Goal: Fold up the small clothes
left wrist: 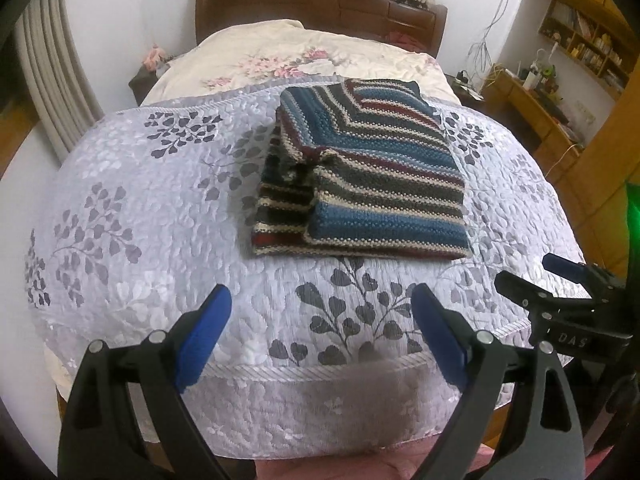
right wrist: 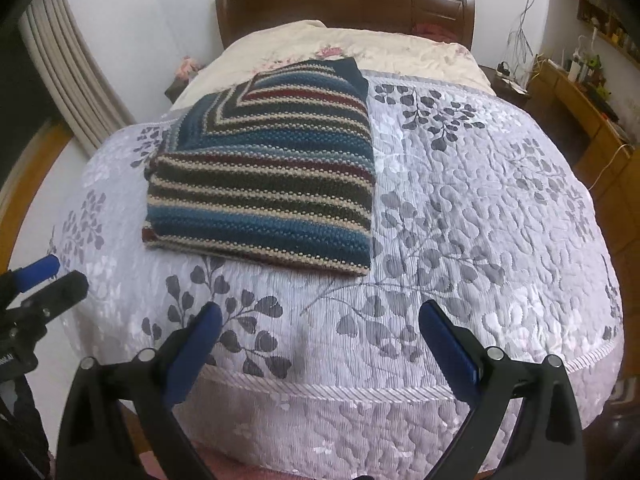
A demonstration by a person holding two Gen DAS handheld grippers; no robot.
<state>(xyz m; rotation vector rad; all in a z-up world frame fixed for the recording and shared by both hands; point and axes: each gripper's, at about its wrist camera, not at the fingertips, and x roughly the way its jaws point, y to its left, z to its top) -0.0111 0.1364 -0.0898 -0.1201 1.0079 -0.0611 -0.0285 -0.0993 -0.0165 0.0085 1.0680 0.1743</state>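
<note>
A striped knit garment (left wrist: pixel 360 176) in blue, grey, cream and dark red lies folded into a thick rectangle on the lavender bedspread (left wrist: pixel 160 200). In the right wrist view the garment (right wrist: pixel 264 184) sits left of centre. My left gripper (left wrist: pixel 322 300) hangs open above the near edge of the bed, short of the garment, with nothing between its blue pads. My right gripper (right wrist: pixel 320 318) is open too, empty, near the front edge. Each gripper shows at the side of the other's view: the right gripper (left wrist: pixel 528 274), the left gripper (right wrist: pixel 60 272).
The lavender bedspread (right wrist: pixel 480 200) with a grey leaf print covers the near half of the bed; a cream floral quilt (left wrist: pixel 280 52) lies beyond. A dark wooden headboard (left wrist: pixel 320 8) stands at the back. A wooden desk and shelves (left wrist: pixel 560 80) fill the right side, a radiator (left wrist: pixel 52 80) the left.
</note>
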